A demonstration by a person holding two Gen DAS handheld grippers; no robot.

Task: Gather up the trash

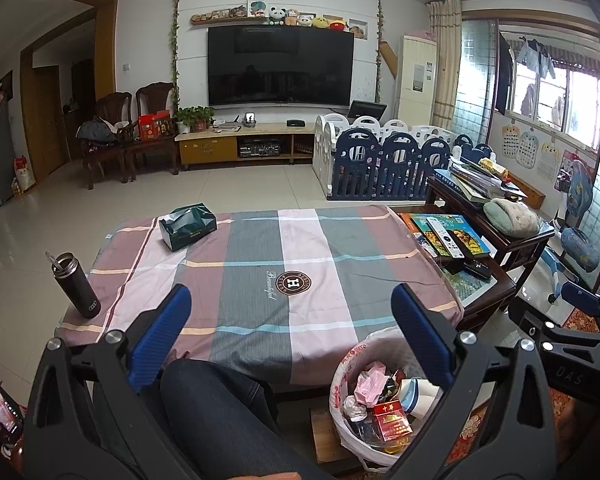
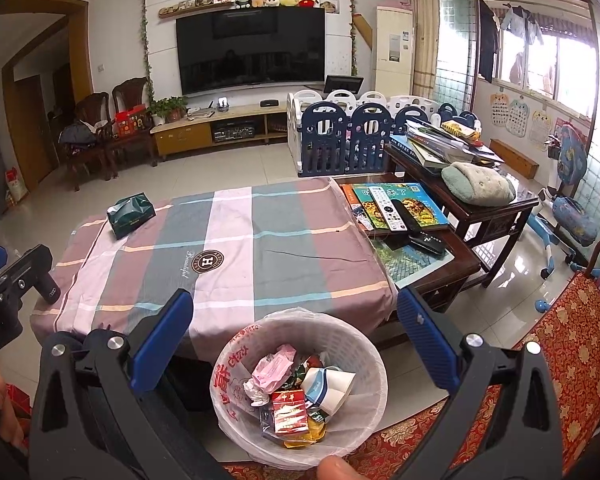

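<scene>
A white bin (image 2: 364,344) lined with a plastic bag stands on the floor in front of the table. It holds trash: a red cigarette pack (image 2: 289,411), a pink wrapper (image 2: 272,368), a paper cup (image 2: 327,388) and crumpled paper. The bin also shows in the left wrist view (image 1: 342,380). My right gripper (image 2: 294,304) is open and empty, above the bin. My left gripper (image 1: 291,298) is open and empty, over the table's near edge, left of the bin. The right gripper's body shows in the left wrist view (image 1: 572,360).
A table with a plaid cloth (image 1: 300,248) bears a green tissue box (image 1: 188,226) and a dark bottle (image 1: 76,284). To the right are a side table with books and remotes (image 2: 388,204), a patterned red cushion (image 2: 560,344) and a playpen (image 2: 340,136). My leg (image 1: 220,408) is below.
</scene>
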